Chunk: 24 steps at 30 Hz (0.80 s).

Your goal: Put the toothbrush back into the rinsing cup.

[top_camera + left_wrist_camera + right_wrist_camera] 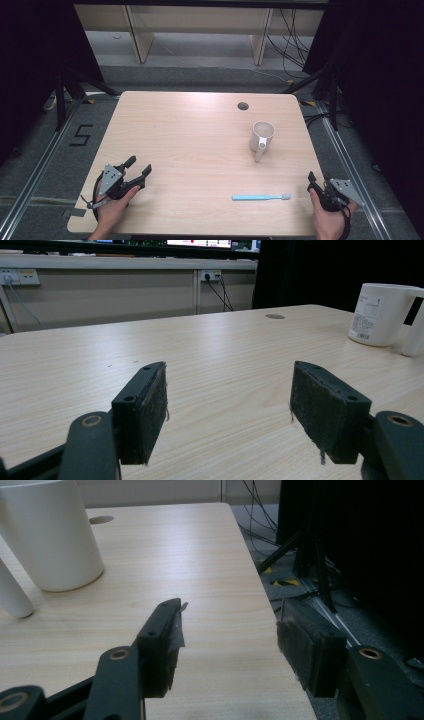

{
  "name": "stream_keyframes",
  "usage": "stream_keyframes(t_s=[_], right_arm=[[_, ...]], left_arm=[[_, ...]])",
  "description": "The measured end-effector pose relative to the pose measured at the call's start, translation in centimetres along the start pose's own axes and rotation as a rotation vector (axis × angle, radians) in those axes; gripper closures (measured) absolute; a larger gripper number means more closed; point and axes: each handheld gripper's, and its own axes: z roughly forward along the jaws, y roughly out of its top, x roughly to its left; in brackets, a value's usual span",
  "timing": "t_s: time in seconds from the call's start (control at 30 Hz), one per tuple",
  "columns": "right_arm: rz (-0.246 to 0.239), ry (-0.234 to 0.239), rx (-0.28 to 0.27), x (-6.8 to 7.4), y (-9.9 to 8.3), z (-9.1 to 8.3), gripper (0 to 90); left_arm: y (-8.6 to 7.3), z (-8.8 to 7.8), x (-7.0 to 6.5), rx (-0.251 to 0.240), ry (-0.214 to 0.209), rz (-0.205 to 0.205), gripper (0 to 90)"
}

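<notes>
High view is showing both claws resting at the near edge of the table (165, 120), each in a hand, with nothing between their jaws — both are standing spread wide and released. The left claw (141, 169) is sitting at the near left corner, pointing up and to the right across the wood; the right claw (314, 181) is sitting at the near right edge.

The blue toothbrush (261, 197) is lying flat near the front edge, its long axis running left to right, the pale bristle head pointing toward the right claw. It is lying just to the left of that claw and well apart from the left one, so the right hand is plainly the nearer. Because the handle is running crosswise to the person, a claw coming from the right would, I judge, be meeting it end-on at the head unless the wrist is turning to straddle the handle from above.

The white mug (262, 137) is standing upright farther back on the right half, its handle pointing toward the person. Right gripper view is showing the mug (52, 535) ahead and to the left of its open jaws; left gripper view is showing the mug (378, 312) far off to the right.
</notes>
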Motion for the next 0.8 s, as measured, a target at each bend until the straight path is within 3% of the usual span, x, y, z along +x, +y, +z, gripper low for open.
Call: stream_keyframes(t_s=[0.23, 0.27, 0.37, 0.43, 0.47, 0.57, 0.6, 0.67, 0.7, 0.73, 0.77, 0.8], right_arm=[[0.024, -0.008, 0.007, 0.1, 0.1, -0.2, 44.9], [0.017, 0.002, 0.002, 0.1, 0.3, -0.2, 45.1], [0.014, 0.002, 0.006, 0.3, 0.6, -0.3, 45.5], [-0.018, 0.008, -0.002, 0.3, 1.0, -0.4, 45.8], [-0.033, 0.004, -0.003, 0.4, 1.1, -0.4, 46.0], [-0.014, 0.008, 0.032, 1.1, 1.5, -0.6, 46.7], [-0.051, 0.031, 0.042, 1.2, 1.8, -0.4, 46.7], [-0.046, 0.031, 0.059, 1.5, 2.0, -0.5, 46.8], [-0.079, 0.041, 0.069, 1.6, 2.2, -0.5, 47.0], [-0.066, 0.037, 0.084, 1.9, 2.3, -0.6, 47.0], [-0.104, 0.056, 0.098, 1.8, 2.7, -0.4, 47.0], [-0.097, 0.057, 0.132, 2.1, 2.8, -0.5, 46.8]], left_arm=[[-0.1, 0.3, 0.0, -0.02, 0.003, -0.01, 30.8], [0.0, 0.0, 0.0, 0.002, 0.011, -0.002, 30.7], [-0.1, 0.1, -0.1, -0.02, -0.001, 0.0, 30.7], [0.0, 0.0, -0.1, -0.001, 0.003, 0.014, 30.7], [-0.1, 0.2, -0.1, -0.024, -0.007, 0.011, 30.7], [-0.1, 0.2, -0.2, -0.023, -0.003, 0.019, 30.7], [0.0, 0.0, -0.2, 0.0, -0.002, 0.029, 30.4], [0.0, 0.1, -0.2, 0.002, -0.004, 0.026, 30.2], [0.0, 0.1, -0.2, 0.005, -0.004, 0.026, 30.0], [0.0, 0.2, -0.2, 0.009, -0.008, 0.03, 30.0], [0.1, 0.2, -0.2, 0.012, -0.01, 0.029, 29.9], [0.1, 0.2, -0.1, 0.015, -0.01, 0.028, 29.9]])
